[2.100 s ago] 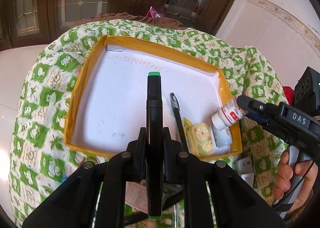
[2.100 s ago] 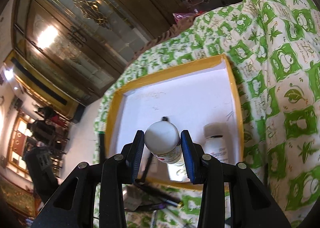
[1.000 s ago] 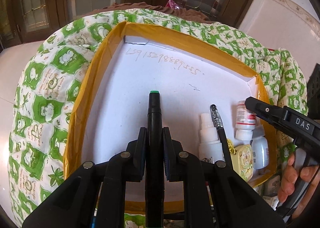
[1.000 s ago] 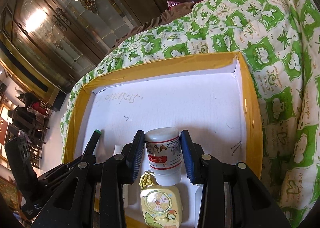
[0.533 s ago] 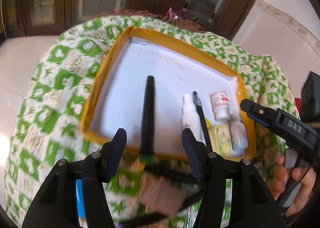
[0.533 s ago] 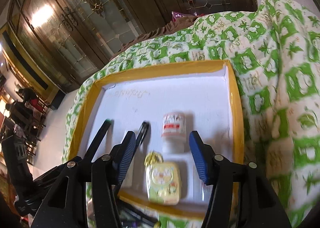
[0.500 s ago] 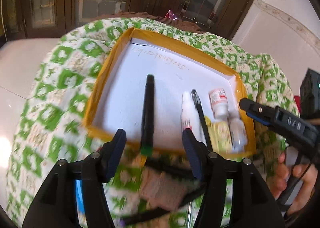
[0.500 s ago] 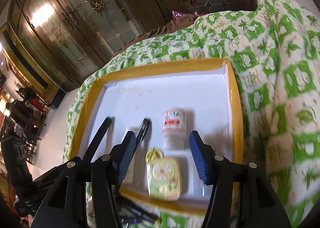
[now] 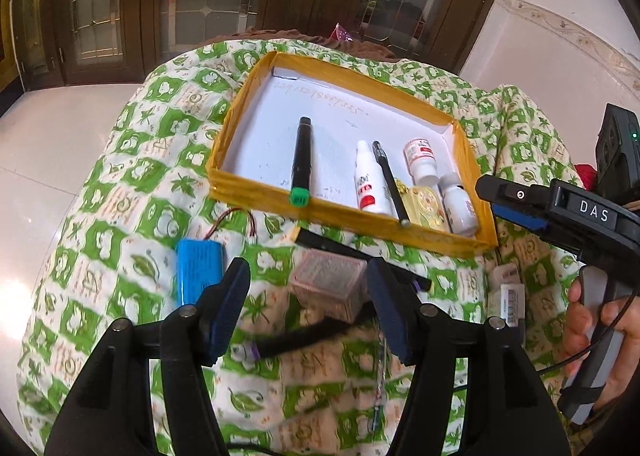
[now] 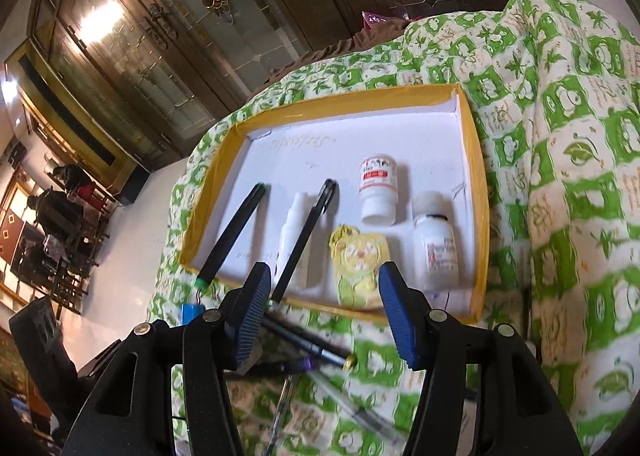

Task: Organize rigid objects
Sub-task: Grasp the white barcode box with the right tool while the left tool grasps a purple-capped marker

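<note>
1. Both our grippers are spread and carrying nothing: left gripper (image 9: 308, 308), right gripper (image 10: 324, 310).
2. Box (image 9: 256, 199) lies ahead of both fingertips. It holds a marker (image 9: 301, 159), spray bottle (image 9: 368, 183), pen (image 9: 390, 183), yellow charm (image 9: 424, 205) and two pill bottles (image 10: 378, 187), (image 10: 434, 248).
3. Loose items on the quilt (image 9: 120, 183): small clear case (image 9: 328, 282) right between our left fingers, blue battery pack (image 9: 198, 270) just outside the left one.
4. Case looks light, stiff, probably slick plastic; pinch its flat side walls at mid-height.
5. Battery pack likely heavier; grab across its width, avoid the wires.
</note>
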Demonstrator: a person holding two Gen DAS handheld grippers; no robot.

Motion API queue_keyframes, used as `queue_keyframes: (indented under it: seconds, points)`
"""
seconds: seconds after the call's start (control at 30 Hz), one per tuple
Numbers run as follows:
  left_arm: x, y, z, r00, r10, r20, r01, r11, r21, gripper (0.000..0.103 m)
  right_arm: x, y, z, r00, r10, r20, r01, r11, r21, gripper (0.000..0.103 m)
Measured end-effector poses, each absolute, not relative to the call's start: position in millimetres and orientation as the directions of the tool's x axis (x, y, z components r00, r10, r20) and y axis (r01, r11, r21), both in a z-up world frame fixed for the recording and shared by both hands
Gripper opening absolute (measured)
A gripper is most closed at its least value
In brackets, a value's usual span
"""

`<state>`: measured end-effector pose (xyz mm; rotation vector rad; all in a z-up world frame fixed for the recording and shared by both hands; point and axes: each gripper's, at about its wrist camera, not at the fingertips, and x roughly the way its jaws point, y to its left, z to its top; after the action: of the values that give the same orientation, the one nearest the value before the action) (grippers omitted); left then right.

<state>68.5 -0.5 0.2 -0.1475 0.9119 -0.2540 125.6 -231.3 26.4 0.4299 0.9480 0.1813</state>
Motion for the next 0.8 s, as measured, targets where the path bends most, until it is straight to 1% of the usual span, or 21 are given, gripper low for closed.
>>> queue_keyframes:
  seconds: [0.47, 0.8]
  points:
    - [48, -9, -13, 0.562, -0.280, -0.778, 0.145, 0.960, -0.241, 0.060, 95, -228, 27, 0.563, 0.324, -0.760, 0.048, 0.906, 0.421, 0.052]
    - [41, -17, -20, 0.554, -0.268, -0.788, 0.179, 0.963, -0.202, 0.060, 79, -232, 30, 0.553, 0.324, -0.768, 0.052, 0.906, 0.419, 0.052]
